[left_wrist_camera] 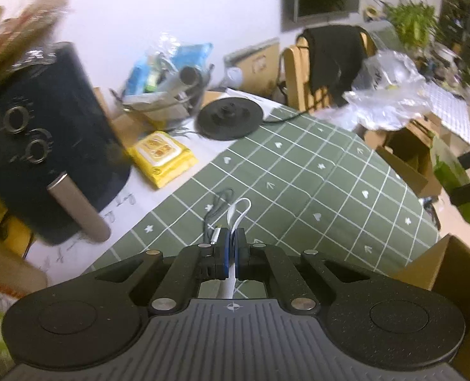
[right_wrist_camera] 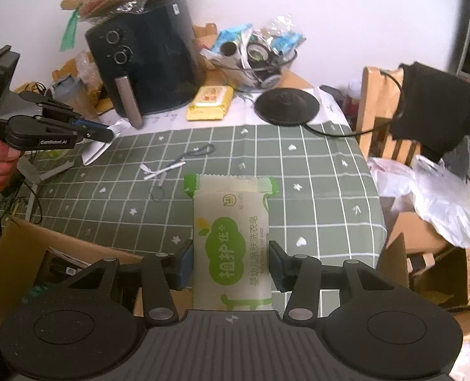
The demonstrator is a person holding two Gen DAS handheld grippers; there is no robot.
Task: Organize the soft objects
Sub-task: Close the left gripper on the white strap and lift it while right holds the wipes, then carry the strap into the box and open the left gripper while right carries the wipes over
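Note:
My right gripper (right_wrist_camera: 231, 262) is shut on a green-and-white soap packet (right_wrist_camera: 231, 235), its pads pressing on the packet's two long sides. It holds the packet over the near edge of the green checked tablecloth (right_wrist_camera: 314, 165). My left gripper (left_wrist_camera: 231, 233) is shut on a thin white piece (left_wrist_camera: 238, 211) that loops out above the blue pads. From the right wrist view, a hand holds the left gripper (right_wrist_camera: 110, 132) at the left, raised above the cloth, and the white piece (right_wrist_camera: 93, 154) hangs under its tips. A yellow wipes pack (right_wrist_camera: 210, 102) lies beside the air fryer.
A black air fryer (right_wrist_camera: 146, 54), a cluttered bowl (right_wrist_camera: 257, 63) and a black round base (right_wrist_camera: 285, 105) stand at the back. Loose cables (right_wrist_camera: 171, 166) lie mid-cloth. An open cardboard box (right_wrist_camera: 22, 254) sits at near left. A chair with a black garment (right_wrist_camera: 431, 104) and plastic bags (right_wrist_camera: 441, 197) are on the right.

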